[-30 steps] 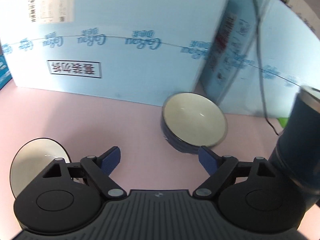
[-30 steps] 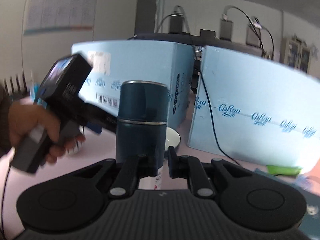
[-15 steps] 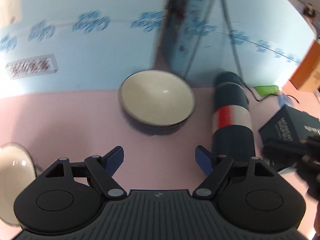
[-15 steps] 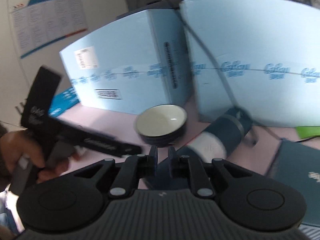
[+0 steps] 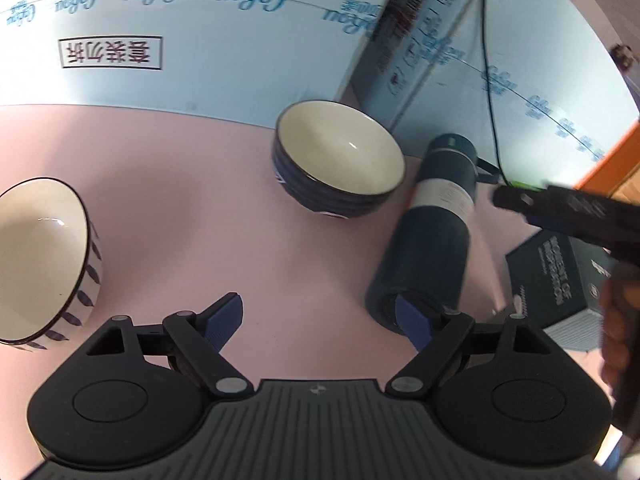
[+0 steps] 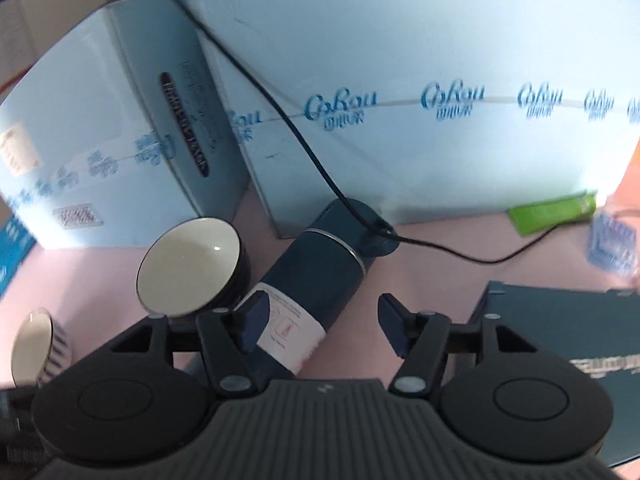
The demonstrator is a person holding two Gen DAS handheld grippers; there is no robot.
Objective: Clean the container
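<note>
Flask (image 6: 316,276) now flat on table, right tongs (image 6: 320,326) just opened.

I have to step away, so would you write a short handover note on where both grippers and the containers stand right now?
Right gripper: jaws have just been opening, nothing pinched; the dark blue flask it let go of lies on its side on the pink table, its white-labelled end by the left pad.
Left gripper: open, empty, its right pad by the flask's base.
Dark blue bowl stands beside the flask; striped bowl sits at the left.
Done: flask laid down.
Left: no cleaning visible yet on any container.
</note>
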